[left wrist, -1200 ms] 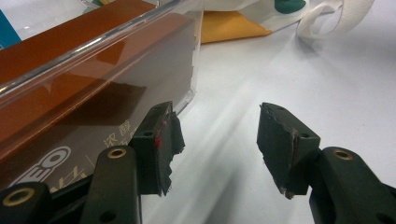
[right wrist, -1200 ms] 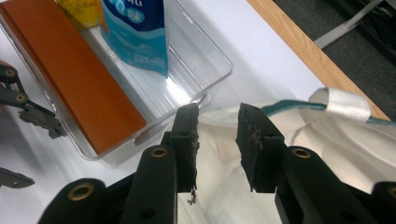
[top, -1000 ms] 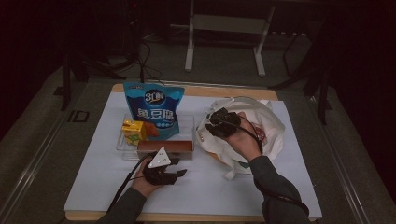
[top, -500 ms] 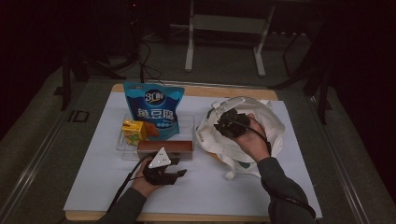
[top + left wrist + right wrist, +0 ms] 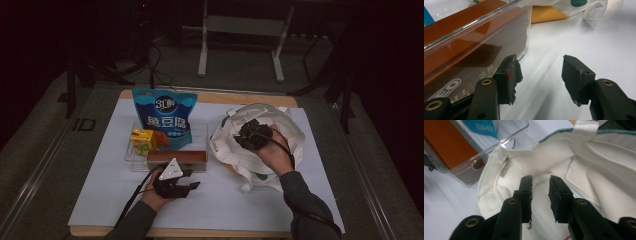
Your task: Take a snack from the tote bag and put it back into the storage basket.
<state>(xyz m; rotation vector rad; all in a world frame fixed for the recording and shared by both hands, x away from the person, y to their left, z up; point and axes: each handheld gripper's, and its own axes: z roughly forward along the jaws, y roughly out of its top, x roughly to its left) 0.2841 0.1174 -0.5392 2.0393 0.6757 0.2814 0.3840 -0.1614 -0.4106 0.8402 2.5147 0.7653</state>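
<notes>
As the right gripper [image 5: 540,197] had slid deeper into the white tote bag [image 5: 280,131], its part-open fingers [image 5: 526,192] held nothing, while the left gripper [image 5: 540,77] waited wide open and empty beside the clear tray [image 5: 499,30], suggesting unpacking continued.

The blue snack bag [image 5: 165,117] standing in the clear tray [image 5: 200,131] carries a round emblem near its top reading "3" followed by a character too small to make out, and below it three large white Chinese characters, 鱼豆腐. In the left gripper view, the long side of the brown box [image 5: 469,50], seen through the tray wall, shows pale lettering ending in "EO" at the lower left and Chinese characters beside it, of which 浓 and 醇 are partly legible. The yellow carton [image 5: 142,140] bears print too small to read.
</notes>
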